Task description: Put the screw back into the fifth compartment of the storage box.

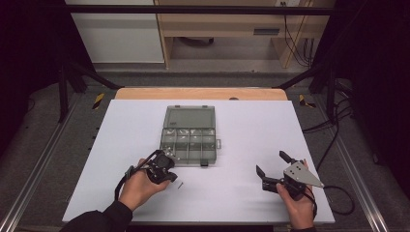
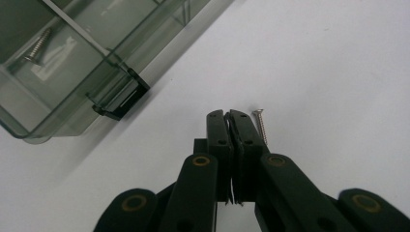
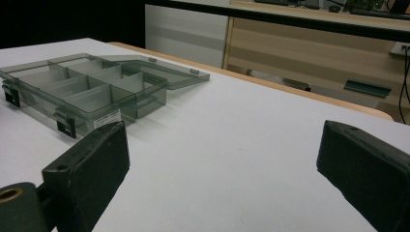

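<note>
Left gripper view: screw (image 2: 261, 126) lies just beside the shut left tool (image 2: 234, 118)

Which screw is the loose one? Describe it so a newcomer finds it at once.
Start at the clear compartment box in the middle of the white table. Just in front of its near edge, by the left gripper, a small silver screw lies beside the shut fingers. Unlike the box's screws, it lies bare on the table.
</note>
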`<action>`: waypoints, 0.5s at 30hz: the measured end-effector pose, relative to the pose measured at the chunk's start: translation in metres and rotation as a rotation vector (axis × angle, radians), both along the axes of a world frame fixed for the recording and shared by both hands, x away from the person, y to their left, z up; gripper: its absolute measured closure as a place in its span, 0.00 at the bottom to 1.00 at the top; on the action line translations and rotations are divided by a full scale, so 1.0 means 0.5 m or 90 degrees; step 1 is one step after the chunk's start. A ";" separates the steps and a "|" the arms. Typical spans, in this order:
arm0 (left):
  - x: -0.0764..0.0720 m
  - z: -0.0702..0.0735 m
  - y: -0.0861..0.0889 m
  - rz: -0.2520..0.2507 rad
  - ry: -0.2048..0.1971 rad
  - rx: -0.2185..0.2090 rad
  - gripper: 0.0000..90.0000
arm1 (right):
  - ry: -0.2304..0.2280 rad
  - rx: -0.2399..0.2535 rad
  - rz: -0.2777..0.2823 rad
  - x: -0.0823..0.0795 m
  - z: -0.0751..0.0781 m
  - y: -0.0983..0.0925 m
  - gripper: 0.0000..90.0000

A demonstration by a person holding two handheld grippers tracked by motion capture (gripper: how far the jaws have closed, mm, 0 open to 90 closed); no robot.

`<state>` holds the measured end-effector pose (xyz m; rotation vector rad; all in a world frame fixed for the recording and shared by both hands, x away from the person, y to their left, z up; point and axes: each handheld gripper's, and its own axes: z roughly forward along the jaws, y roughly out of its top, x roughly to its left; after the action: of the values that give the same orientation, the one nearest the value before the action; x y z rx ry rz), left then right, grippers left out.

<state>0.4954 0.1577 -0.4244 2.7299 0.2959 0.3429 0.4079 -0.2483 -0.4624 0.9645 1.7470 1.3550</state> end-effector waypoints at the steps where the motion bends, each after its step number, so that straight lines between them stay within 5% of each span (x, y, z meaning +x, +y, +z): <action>1: -0.001 0.001 0.000 0.001 -0.001 0.001 0.98 | 0.000 0.000 0.000 0.000 0.000 0.000 0.05; 15: 0.000 0.013 0.001 0.006 -0.008 -0.002 0.98 | 0.001 0.001 0.000 0.000 0.000 0.000 0.05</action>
<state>0.4954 0.1582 -0.4182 2.7226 0.3056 0.3620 0.4077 -0.2485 -0.4622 0.9663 1.7467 1.3569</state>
